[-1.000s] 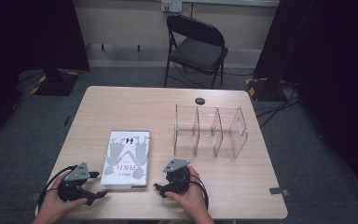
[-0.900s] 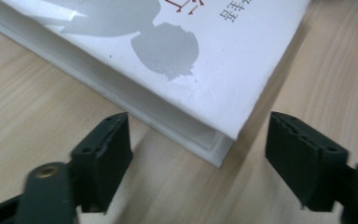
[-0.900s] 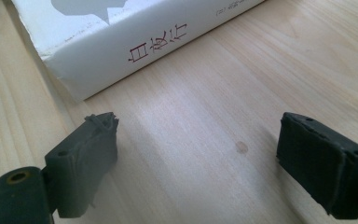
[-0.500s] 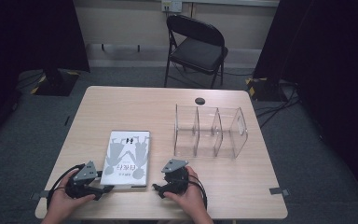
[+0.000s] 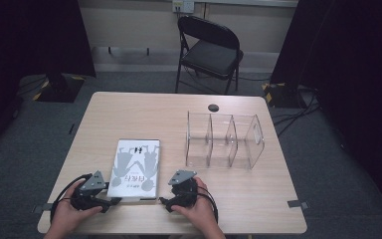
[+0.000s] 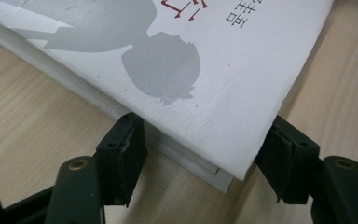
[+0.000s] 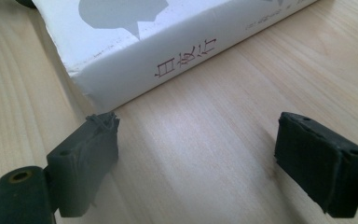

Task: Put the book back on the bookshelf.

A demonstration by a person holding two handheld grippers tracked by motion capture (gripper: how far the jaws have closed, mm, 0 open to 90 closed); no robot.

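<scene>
White book (image 6: pixel 223 70) corner between left gripper (image 6: pixel 205 163) fingers, closing; right gripper (image 7: pixel 209 163) fingers wide.

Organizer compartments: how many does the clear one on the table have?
3, side by side in the clear organizer right of the book: one at its left end, one in the middle, one at its right end. None looks hidden.

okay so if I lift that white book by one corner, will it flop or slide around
The book looks thick and squared, so it likely stays fairly stiff, though the cover may bend. Its smooth cover on the wooden table probably slides easily. Lying flat, it shouldn't roll or tip.
</scene>
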